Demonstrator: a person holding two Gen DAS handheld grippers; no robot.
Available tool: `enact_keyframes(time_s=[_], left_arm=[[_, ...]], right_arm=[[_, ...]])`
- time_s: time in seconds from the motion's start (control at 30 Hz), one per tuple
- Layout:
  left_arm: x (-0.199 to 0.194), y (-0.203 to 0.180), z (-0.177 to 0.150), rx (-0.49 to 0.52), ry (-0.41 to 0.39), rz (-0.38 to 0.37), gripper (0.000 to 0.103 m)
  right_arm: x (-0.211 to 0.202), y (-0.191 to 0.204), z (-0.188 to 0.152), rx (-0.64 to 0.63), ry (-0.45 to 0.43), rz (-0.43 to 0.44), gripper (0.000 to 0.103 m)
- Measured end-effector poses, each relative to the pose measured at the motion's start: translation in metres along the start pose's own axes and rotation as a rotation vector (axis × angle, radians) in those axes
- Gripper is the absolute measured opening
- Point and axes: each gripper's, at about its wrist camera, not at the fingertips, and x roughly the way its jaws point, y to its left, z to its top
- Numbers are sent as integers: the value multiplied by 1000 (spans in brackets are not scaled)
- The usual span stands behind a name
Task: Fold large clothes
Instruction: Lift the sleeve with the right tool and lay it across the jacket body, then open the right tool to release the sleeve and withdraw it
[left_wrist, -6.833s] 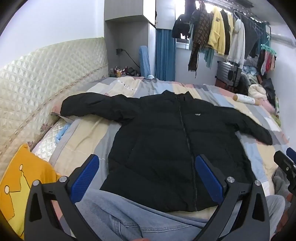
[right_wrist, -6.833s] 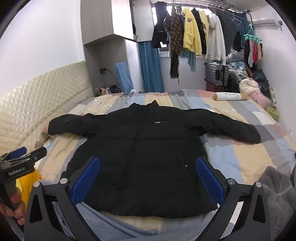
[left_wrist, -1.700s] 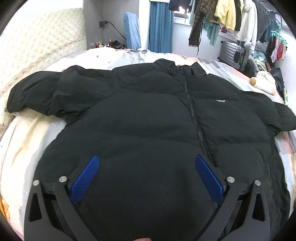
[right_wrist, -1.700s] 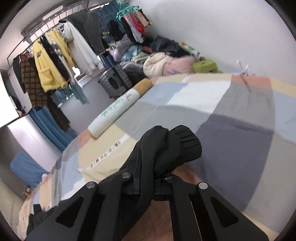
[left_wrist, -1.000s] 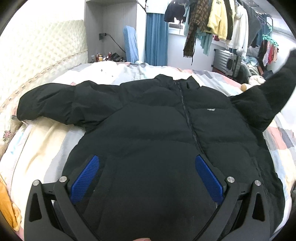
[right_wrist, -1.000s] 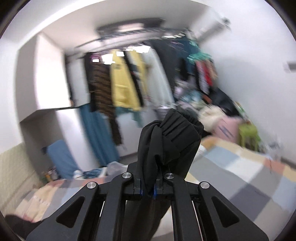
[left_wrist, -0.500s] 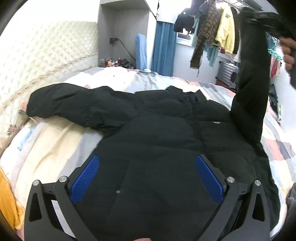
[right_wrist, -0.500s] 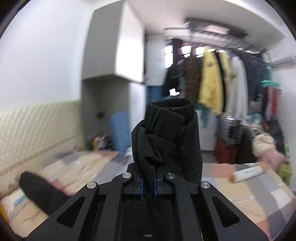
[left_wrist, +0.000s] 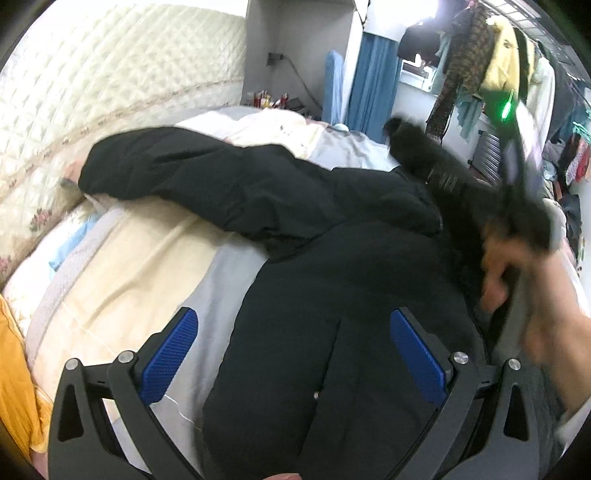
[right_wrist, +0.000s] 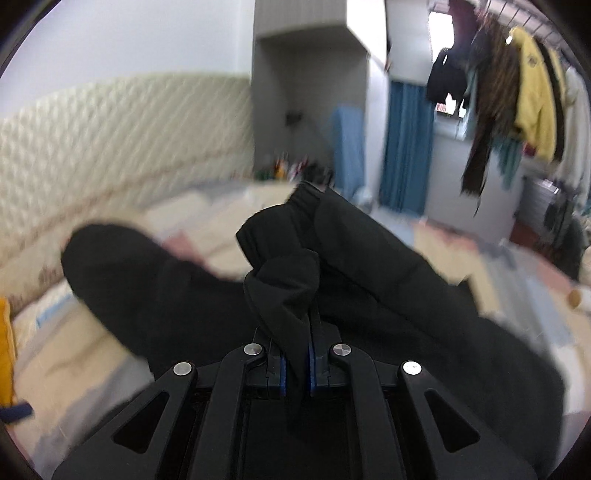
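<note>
Right wrist view: right gripper (right_wrist: 295, 365) fingers clamped on cuff of right sleeve (right_wrist: 295, 236); sleeve's long axis runs from fingers across jacket chest toward left sleeve (left_wrist: 192, 177). Black puffer jacket (left_wrist: 332, 295) lies front-up on bed (left_wrist: 147, 266). Left gripper (left_wrist: 291, 350) fingers spread wide, empty, over hem, nearer left sleeve. Quilted headboard (left_wrist: 110, 74), hanging clothes (left_wrist: 498, 66) behind.

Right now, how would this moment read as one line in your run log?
step: folding sleeve across black jacket | right gripper: shut on sleeve | left gripper: open, empty, over jacket | other sleeve: flat on bed
</note>
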Motion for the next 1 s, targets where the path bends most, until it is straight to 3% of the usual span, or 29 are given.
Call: enact_keyframes(time_s=[0.2, 0.37, 0.43, 0.5, 0.57, 0.7, 0.83, 1.0], left_arm=[[16, -2, -8, 14, 44, -16, 103], [26, -8, -11, 31, 67, -26, 103], [27, -9, -12, 32, 72, -35, 103], [23, -11, -13, 36, 62, -40, 103], [19, -12, -14, 41, 50, -36, 103], [12, -16, -14, 48, 39, -54, 103], [1, -25, -16, 59, 23, -81, 103], [-10, -39, -18, 89, -5, -96, 103]], right_arm=[[56, 15, -58, -8, 143, 15, 8], [58, 9, -64, 11, 158, 37, 11], [53, 11, -63, -27, 165, 35, 22], [46, 18, -62, -71, 159, 61, 45], [31, 19, -62, -74, 134, 104, 61], [-7, 10, -58, -69, 84, 118, 61], [-46, -18, -60, -51, 42, 63, 63], [-98, -79, -75, 52, -25, -66, 67]])
